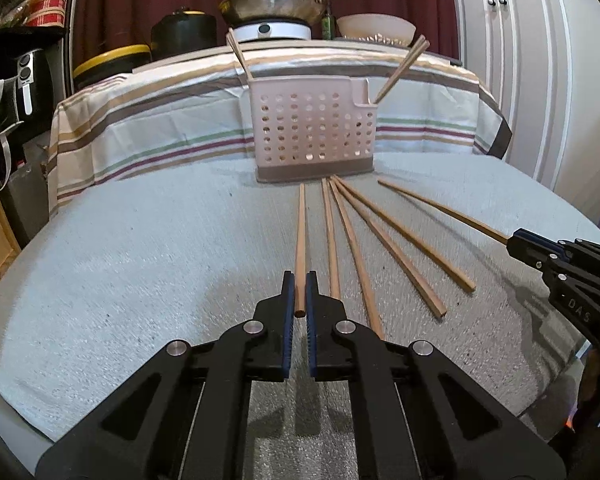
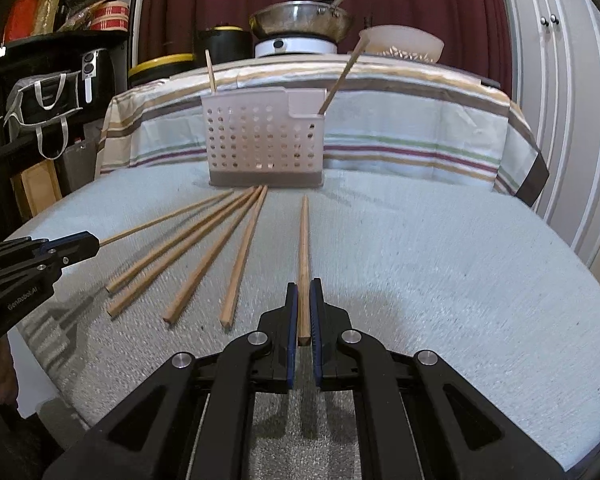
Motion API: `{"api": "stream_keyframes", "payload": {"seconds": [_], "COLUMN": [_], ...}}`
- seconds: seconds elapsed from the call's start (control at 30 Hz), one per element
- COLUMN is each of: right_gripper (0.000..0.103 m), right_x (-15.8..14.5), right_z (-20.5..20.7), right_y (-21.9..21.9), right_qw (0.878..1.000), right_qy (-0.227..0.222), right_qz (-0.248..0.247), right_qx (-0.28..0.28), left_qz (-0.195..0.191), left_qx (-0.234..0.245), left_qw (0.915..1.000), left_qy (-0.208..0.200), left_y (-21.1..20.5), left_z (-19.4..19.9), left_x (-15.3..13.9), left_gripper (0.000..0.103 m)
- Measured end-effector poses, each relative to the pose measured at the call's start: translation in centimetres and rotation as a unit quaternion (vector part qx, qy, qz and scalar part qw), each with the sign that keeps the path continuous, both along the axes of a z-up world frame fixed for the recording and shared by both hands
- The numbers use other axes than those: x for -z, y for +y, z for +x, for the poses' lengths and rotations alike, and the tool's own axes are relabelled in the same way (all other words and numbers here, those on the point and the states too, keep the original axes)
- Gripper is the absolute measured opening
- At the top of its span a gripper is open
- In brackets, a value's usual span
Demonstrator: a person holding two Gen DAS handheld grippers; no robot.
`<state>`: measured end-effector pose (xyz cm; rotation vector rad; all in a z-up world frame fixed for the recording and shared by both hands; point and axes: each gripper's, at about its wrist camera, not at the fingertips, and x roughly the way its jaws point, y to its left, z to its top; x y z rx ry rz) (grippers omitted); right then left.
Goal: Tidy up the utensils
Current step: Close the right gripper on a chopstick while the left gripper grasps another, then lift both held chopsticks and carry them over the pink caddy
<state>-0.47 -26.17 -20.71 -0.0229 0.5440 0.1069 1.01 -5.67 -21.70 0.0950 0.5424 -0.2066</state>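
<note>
Left gripper (image 1: 299, 294) is clamped on the near end of the leftmost chopstick (image 1: 301, 232), which runs straight ahead toward the perforated utensil caddy (image 1: 312, 132) on the grey mat (image 1: 140, 260). Right gripper (image 2: 304, 308) has its pads either side of the near end of the rightmost chopstick (image 2: 304, 248); narrow gaps show, so can't tell if it's actually gripping. Four loose chopsticks (image 2: 204, 256) fan out on the mat between the two, tips converging at the caddy base; more chopsticks (image 1: 404, 68) stand upright in the caddy's end compartments.
</note>
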Motion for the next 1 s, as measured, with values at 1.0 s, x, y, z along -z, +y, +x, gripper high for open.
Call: {"api": "stream_keyframes", "payload": {"seconds": [1.0], "right_gripper": [0.007], "right_x": [-9.6], "right_z": [-0.3], "right_y": [0.6], "right_qw": [0.993], "right_qy": [-0.114], "right_qz": [-0.006], "right_qx": [-0.01], "left_qz": [-0.053], "left_qx": [-0.037], "left_qw": [0.9943], "left_qy": [-0.085], "left_y": [3.9], "left_z": [-0.5], "left_x": [-11.4], "left_gripper": [0.006]}}
